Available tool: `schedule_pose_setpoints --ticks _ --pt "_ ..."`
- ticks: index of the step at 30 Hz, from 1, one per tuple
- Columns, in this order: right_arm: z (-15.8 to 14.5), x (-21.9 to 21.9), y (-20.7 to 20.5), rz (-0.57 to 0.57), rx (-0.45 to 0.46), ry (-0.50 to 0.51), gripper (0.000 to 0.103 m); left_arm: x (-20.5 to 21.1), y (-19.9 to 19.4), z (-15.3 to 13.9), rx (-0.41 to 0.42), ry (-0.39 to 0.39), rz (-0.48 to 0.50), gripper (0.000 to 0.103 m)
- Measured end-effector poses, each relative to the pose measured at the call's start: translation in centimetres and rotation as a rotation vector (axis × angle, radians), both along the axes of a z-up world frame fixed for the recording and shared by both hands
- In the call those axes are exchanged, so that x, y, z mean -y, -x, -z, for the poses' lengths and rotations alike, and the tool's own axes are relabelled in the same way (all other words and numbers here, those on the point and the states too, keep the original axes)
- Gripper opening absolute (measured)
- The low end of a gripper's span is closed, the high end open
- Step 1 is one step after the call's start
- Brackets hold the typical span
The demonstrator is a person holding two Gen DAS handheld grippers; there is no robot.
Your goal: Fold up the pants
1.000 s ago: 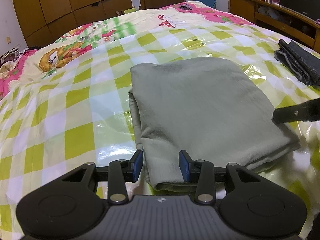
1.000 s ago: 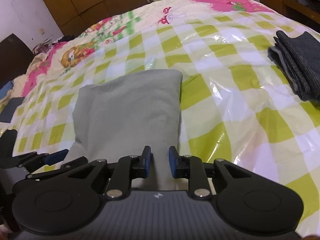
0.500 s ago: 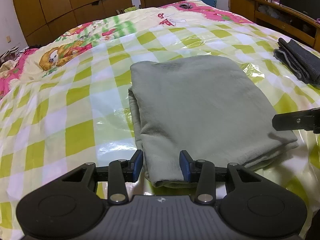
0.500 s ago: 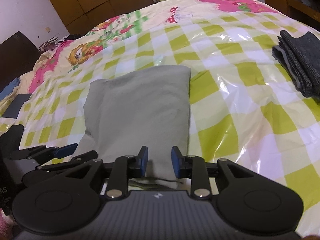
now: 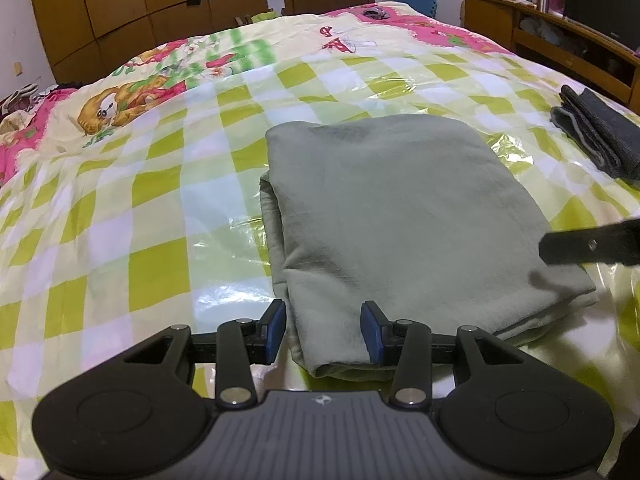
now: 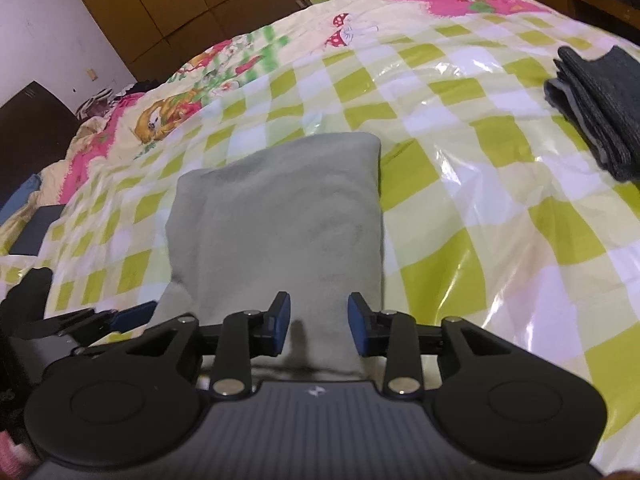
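Note:
The grey-green pants lie folded into a flat rectangle on the checked bedcover; they also show in the right wrist view. My left gripper is open and empty, its blue pads either side of the near left corner of the fold, just above it. My right gripper is open and empty over the near edge of the pants. A finger of the right gripper reaches in from the right in the left wrist view. The left gripper's fingers show at the left in the right wrist view.
A folded dark grey garment lies on the bed to the right, also in the right wrist view. The glossy yellow-green checked cover spreads across the bed. A wooden shelf unit stands far right, wardrobes behind.
My right gripper has opened wider and pulled back slightly from the pants' edge. The left gripper has barely moved. The pants stay flat.

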State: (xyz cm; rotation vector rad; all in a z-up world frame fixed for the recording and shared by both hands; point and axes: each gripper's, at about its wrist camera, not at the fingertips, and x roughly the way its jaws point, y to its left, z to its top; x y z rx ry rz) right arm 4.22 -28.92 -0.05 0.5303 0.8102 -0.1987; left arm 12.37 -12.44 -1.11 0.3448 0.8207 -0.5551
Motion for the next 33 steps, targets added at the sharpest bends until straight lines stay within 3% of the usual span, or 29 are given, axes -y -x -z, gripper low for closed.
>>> schedule_pose_setpoints --ticks 4,15,26,30,33 --pt "0.3 -0.8 -0.1 -0.042 -0.031 0.056 0.034 0.2 0.1 0.1 -0.005 -0.008 -0.001 0.055" --pt "1.0 -2.0 0.6 -0.062 -0.063 0.034 0.034 -0.3 1.5 -0.3 0.001 -0.017 0.003 0.055" --pt "0.3 -1.8 0.4 -0.053 -0.039 0.021 0.034 -1.4 0.9 -0.6 -0.003 0.041 -0.006 0.055" --pt "-0.7 -0.3 0.7 -0.033 0.015 0.015 0.036 -1.9 -0.2 -1.0 -0.009 0.066 -0.028 0.055" --pt "-0.5 0.8 -0.3 -0.008 0.006 0.013 0.039 -1.8 -0.7 -1.2 0.008 0.06 -0.039 0.055"
